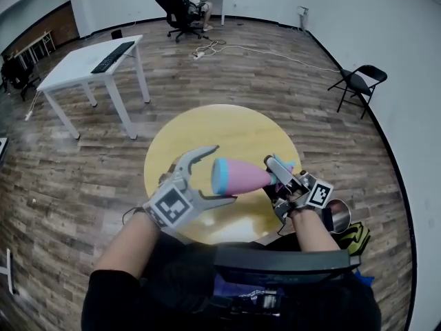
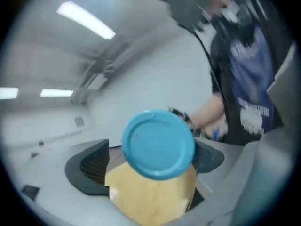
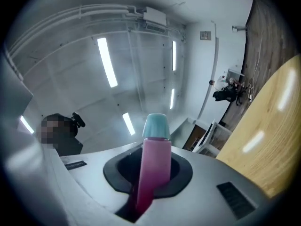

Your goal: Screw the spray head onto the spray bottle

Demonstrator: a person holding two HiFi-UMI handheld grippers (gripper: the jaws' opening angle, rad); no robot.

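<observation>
In the head view I have the spray bottle held level above the near edge of the table, with the left gripper and right gripper at its two ends. The left gripper view shows the jaws pinching only the rim of the blue base, so I think a twist could spin it loose. In the right gripper view the jaws are clamped on the spray head, and any tilt there risks cross-threading.

Table: a round yellow table stands right below your arms.
Near edge: your forearms cover it.
Surface: smooth, pale wood grain with streaks of reflected light in your right gripper view.
Beneath: a wood-plank floor, which also carries a white desk and a black folding chair.
</observation>
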